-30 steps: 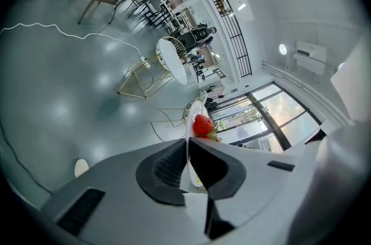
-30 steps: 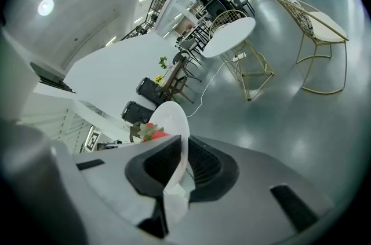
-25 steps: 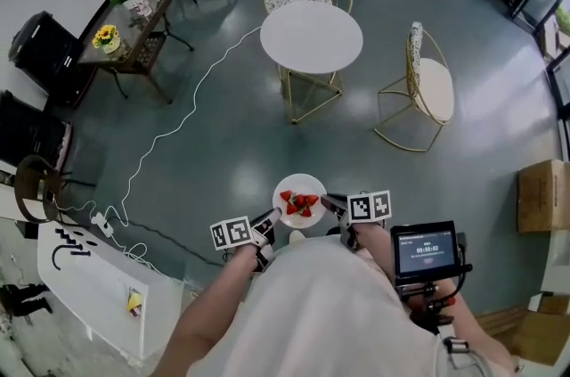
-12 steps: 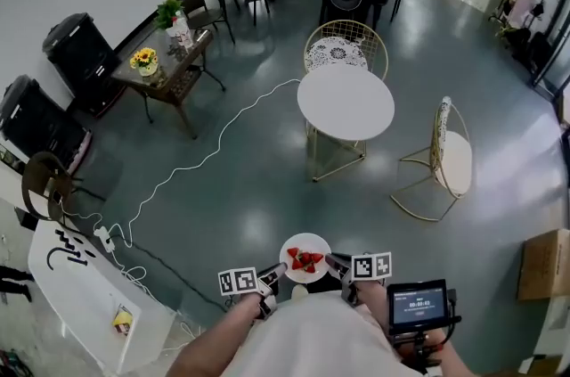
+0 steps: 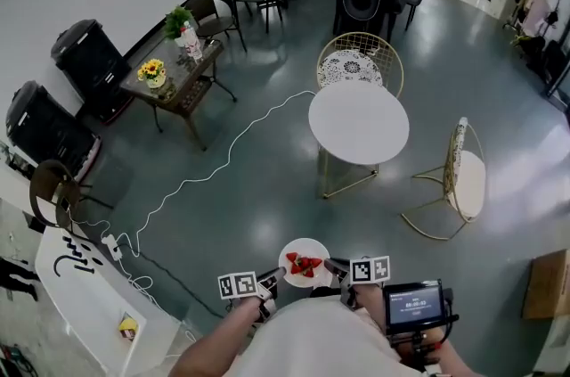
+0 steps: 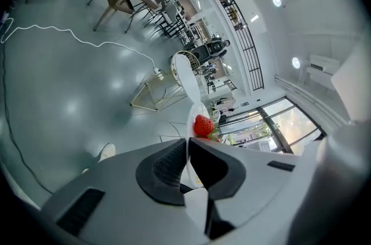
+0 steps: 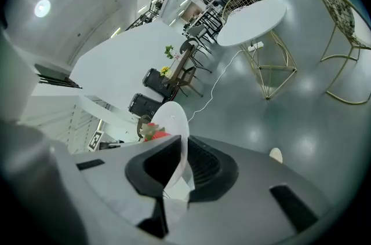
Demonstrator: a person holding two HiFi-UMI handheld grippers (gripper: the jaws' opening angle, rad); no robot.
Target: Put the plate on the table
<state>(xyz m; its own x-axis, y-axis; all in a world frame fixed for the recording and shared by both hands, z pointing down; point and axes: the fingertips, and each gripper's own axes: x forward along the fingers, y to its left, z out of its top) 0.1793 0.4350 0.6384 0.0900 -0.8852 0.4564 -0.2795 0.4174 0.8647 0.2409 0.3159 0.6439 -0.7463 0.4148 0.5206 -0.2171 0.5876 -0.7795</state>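
A white plate with red strawberries on it is carried in front of the person, held level above the floor. My left gripper is shut on the plate's left rim, and my right gripper is shut on its right rim. A strawberry shows just past the left jaws. The round white table on gold legs stands ahead, some way off across the floor; it also shows as a table in the right gripper view.
Two gold wire chairs stand at the table, one behind and one to its right. A white cable snakes over the grey floor on the left. A side table with flowers and black cases line the left wall.
The view has lifted and shifted, so the table and chairs lie slightly further right and lower in the picture. Both grippers still hold the plate the same way.
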